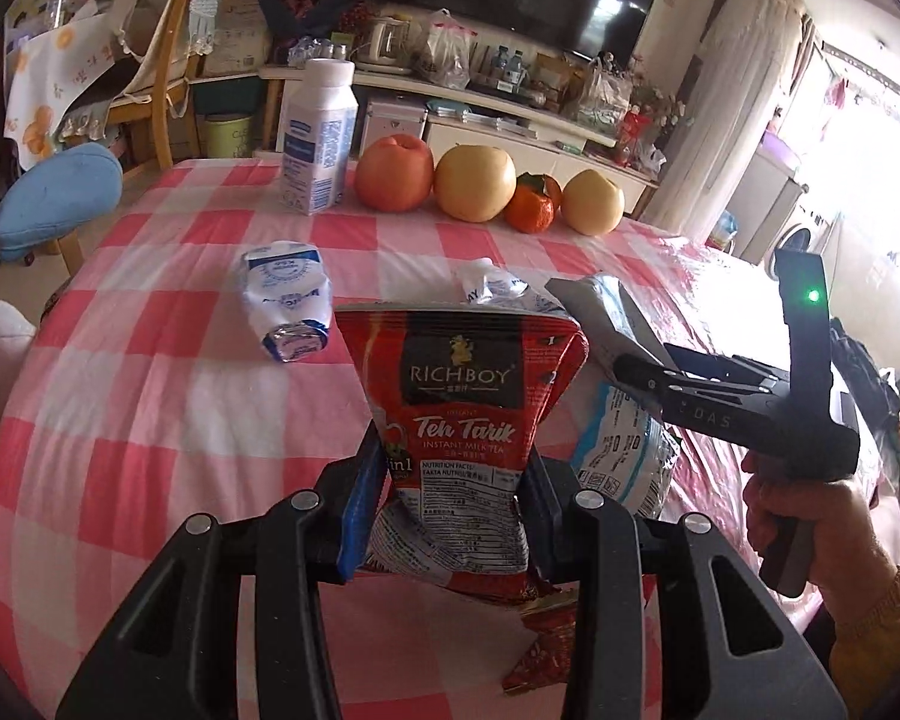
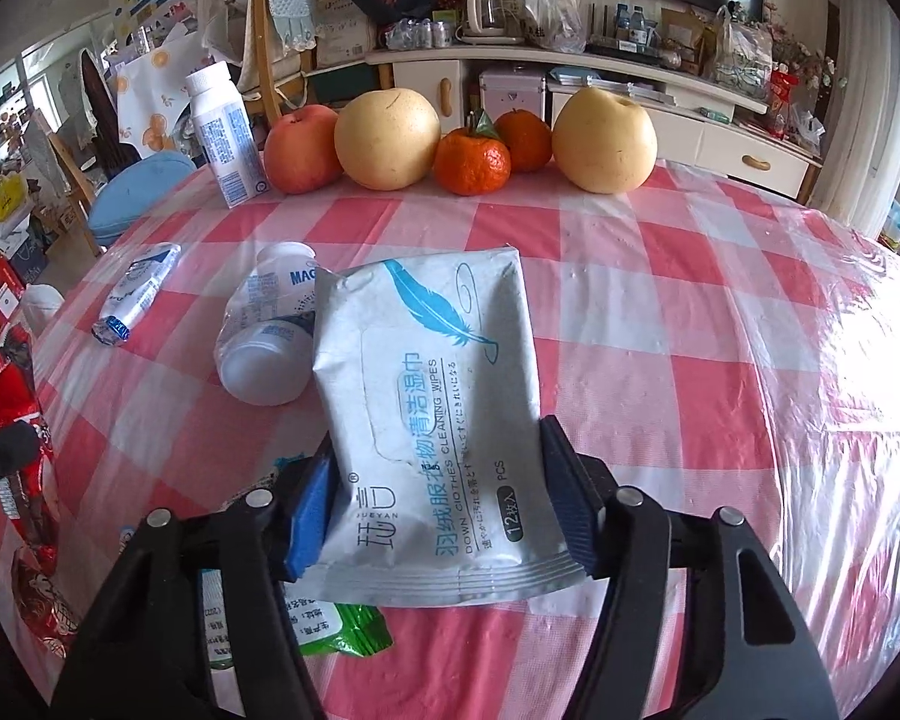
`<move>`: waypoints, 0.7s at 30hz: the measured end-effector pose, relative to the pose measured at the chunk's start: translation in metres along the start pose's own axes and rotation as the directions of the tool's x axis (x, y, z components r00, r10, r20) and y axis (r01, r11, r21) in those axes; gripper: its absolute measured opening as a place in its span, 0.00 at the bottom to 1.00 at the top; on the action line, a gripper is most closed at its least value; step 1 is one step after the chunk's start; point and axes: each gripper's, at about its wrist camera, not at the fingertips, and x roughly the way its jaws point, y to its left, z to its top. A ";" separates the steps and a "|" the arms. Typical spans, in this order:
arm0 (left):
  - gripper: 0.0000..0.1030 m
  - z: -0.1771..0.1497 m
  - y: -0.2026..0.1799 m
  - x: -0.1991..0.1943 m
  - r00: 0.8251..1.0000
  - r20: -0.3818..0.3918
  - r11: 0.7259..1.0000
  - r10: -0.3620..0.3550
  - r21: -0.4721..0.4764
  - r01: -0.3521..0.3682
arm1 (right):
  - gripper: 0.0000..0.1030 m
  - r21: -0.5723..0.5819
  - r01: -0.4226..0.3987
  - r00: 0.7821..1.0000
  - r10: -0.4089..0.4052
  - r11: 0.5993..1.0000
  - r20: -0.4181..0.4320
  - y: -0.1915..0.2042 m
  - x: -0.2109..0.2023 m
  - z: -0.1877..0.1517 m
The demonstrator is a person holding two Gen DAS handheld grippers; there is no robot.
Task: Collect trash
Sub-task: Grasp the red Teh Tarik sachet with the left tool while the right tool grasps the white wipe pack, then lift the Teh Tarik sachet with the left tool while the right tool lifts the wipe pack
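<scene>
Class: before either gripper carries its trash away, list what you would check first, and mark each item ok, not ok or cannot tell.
1. Left gripper shut on the red tea packet: ok.
2. Right gripper shut on the wipes pack: ok.
3. Fruit row apart from both grippers: ok.
4. Trash bin in view: not ok.
5. All trash collected: not ok, crushed bottle and green wrapper lie on the table.

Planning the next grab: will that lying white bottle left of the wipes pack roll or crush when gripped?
The lying white bottle is likely to roll if nudged: it rests on its rounded side on the glossy plastic-covered tablecloth. Probably light and soft, since its wall looks dented, so a firm squeeze may crumple it. The right gripper is occupied by the wipes pack.
</scene>
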 end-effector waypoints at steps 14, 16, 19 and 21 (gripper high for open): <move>0.41 0.005 0.040 -0.017 0.996 0.078 0.994 -0.045 -0.097 0.052 | 0.54 0.121 -0.018 0.996 0.007 0.993 0.087 -0.012 -0.026 -0.007; 0.41 0.007 0.042 -0.020 0.995 0.085 0.993 -0.053 -0.103 0.062 | 0.54 0.135 -0.025 0.994 0.011 0.991 0.104 -0.012 -0.032 -0.007; 0.41 0.009 0.044 -0.025 0.994 0.090 0.992 -0.059 -0.106 0.068 | 0.54 0.163 -0.052 0.991 0.031 0.985 0.127 -0.011 -0.043 -0.006; 0.41 0.009 0.046 -0.029 0.994 0.094 0.991 -0.061 -0.110 0.071 | 0.54 0.178 -0.071 0.989 0.046 0.982 0.141 -0.009 -0.050 -0.006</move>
